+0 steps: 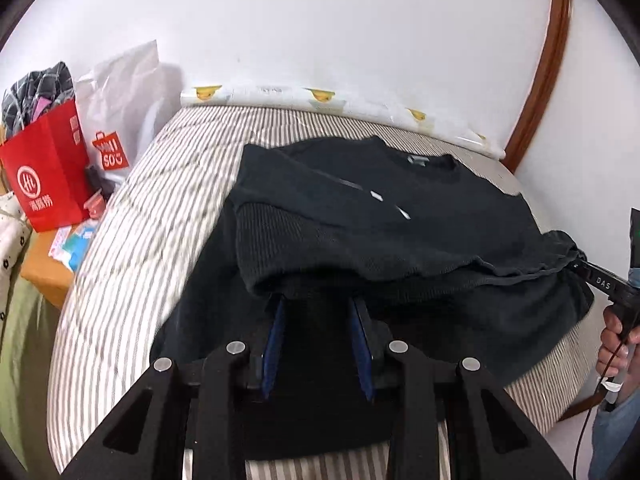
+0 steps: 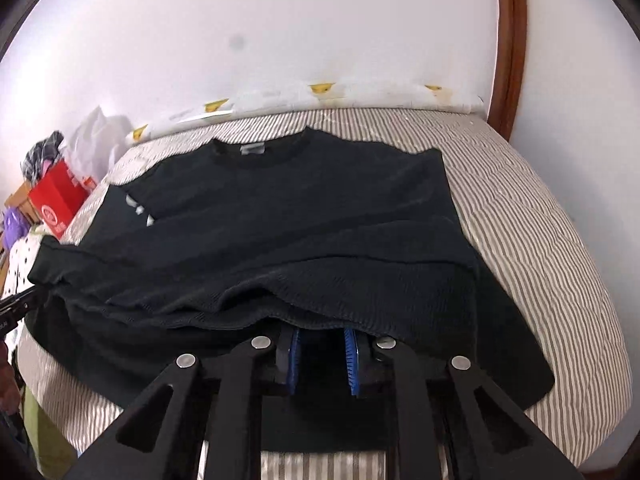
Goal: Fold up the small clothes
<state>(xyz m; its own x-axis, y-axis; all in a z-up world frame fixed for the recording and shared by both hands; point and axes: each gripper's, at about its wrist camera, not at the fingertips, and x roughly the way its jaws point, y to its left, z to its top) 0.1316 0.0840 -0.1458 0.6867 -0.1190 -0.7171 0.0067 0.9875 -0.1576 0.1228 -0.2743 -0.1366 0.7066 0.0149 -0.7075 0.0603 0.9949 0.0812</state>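
On the striped bed (image 2: 540, 216), against a white wall (image 1: 360, 20), we are folding a black knit sweater (image 2: 304, 216) that is lying flat with its collar and grey neck label toward the wall. We are working from the near edge, holding one gripper in each hand, and both are lifting the sweater's lower hem up and forward toward the collar. Looking along the left gripper (image 1: 318, 300), we are seeing its blue-padded fingers disappearing under a raised roll of ribbed fabric; the jaws are standing apart rather than pressed together, and their tips are hidden, so we cannot tell whether they are pinching cloth or only carrying it draped over them. The right gripper (image 2: 322, 330) is showing the same thing from the other side: its blue pads are parted, tucked under the lifted hem, with the tips covered. From the left view the right gripper also appears at the far right edge, where the cloth is bunching around its nose. To do this fold well, we judge that both hands should be travelling level and at the same pace, keeping the hem taut between them so the crease is landing straight across the body, and that the folded sleeve should be staying flat underneath. Beside the bed, a red shopping bag (image 1: 52, 168) is standing well clear.
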